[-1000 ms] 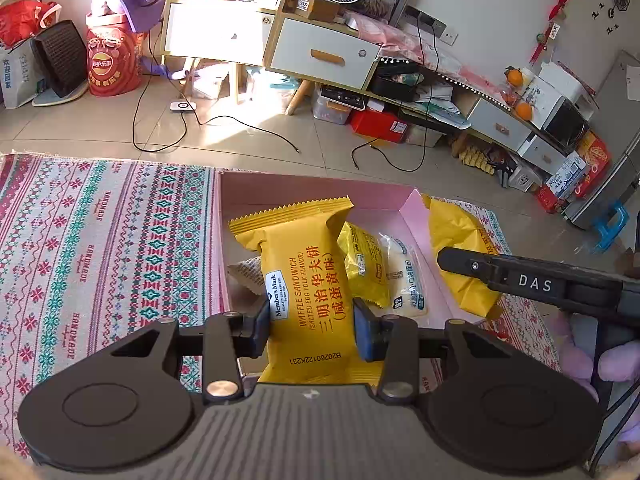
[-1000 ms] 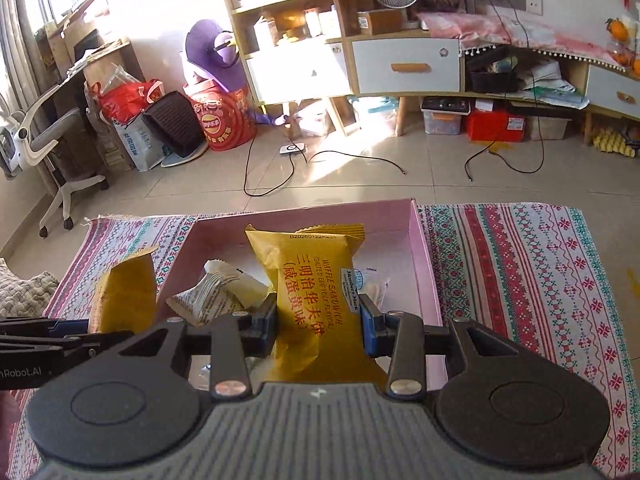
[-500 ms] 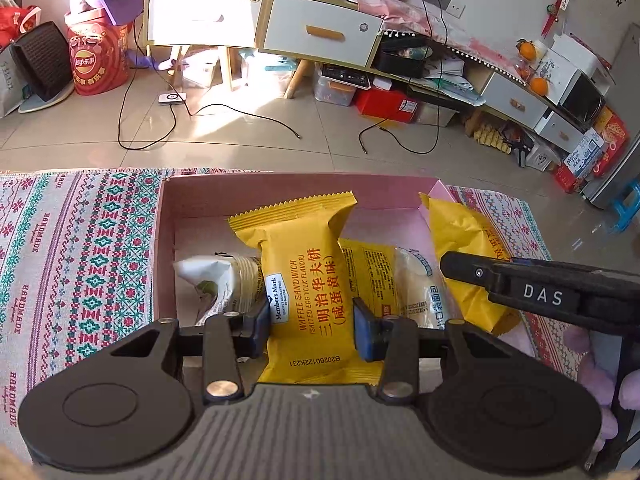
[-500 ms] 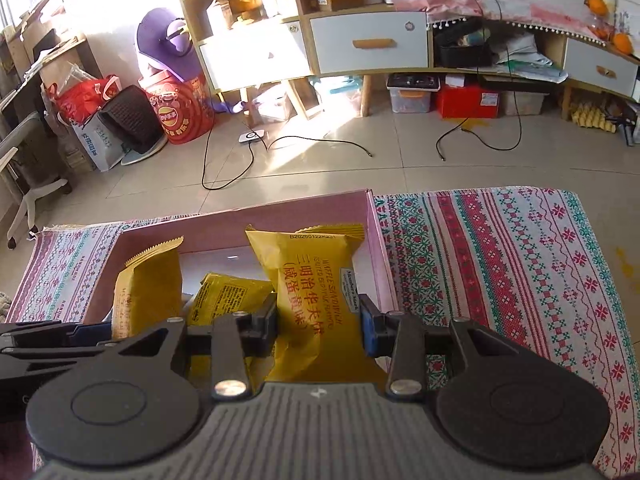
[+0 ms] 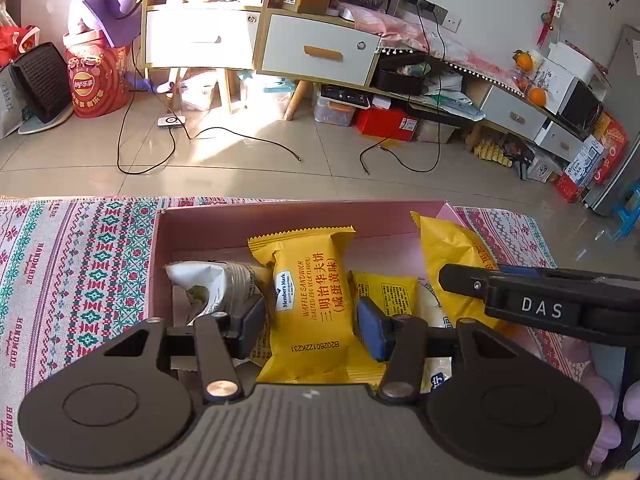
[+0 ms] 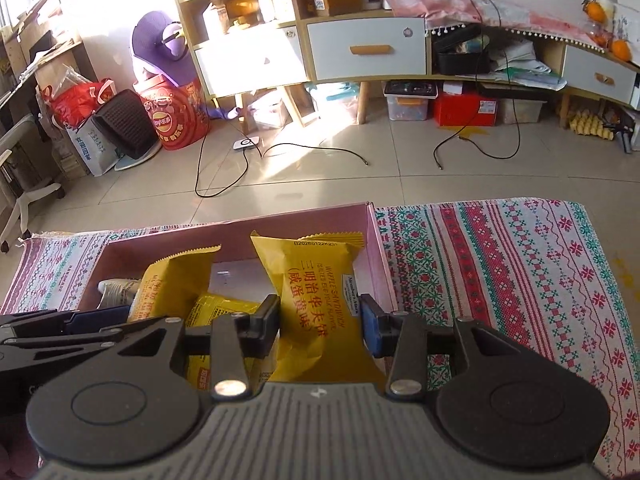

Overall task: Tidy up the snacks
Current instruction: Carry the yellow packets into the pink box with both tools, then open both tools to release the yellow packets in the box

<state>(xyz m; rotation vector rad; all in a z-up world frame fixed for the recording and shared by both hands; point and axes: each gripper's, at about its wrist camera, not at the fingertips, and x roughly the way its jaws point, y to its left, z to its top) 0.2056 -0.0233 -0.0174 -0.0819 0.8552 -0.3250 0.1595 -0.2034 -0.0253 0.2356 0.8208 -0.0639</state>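
Both yellow waffle packets are now down inside the pink box [image 5: 200,220], which sits on the patterned cloth [image 5: 80,264] over the tabletop. Left gripper [image 5: 310,318]: jaws opening, clear of its waffle packet [image 5: 308,304], which stands mid-box between them. Right gripper [image 6: 320,326]: jaws opening around the second waffle packet [image 6: 316,300] at the box's right wall; contact unclear. A white wrapper [image 5: 208,288] and small yellow packet [image 5: 384,292] already lie inside. Remaining: withdraw. A second ago both jaws clamped their packets, higher up.
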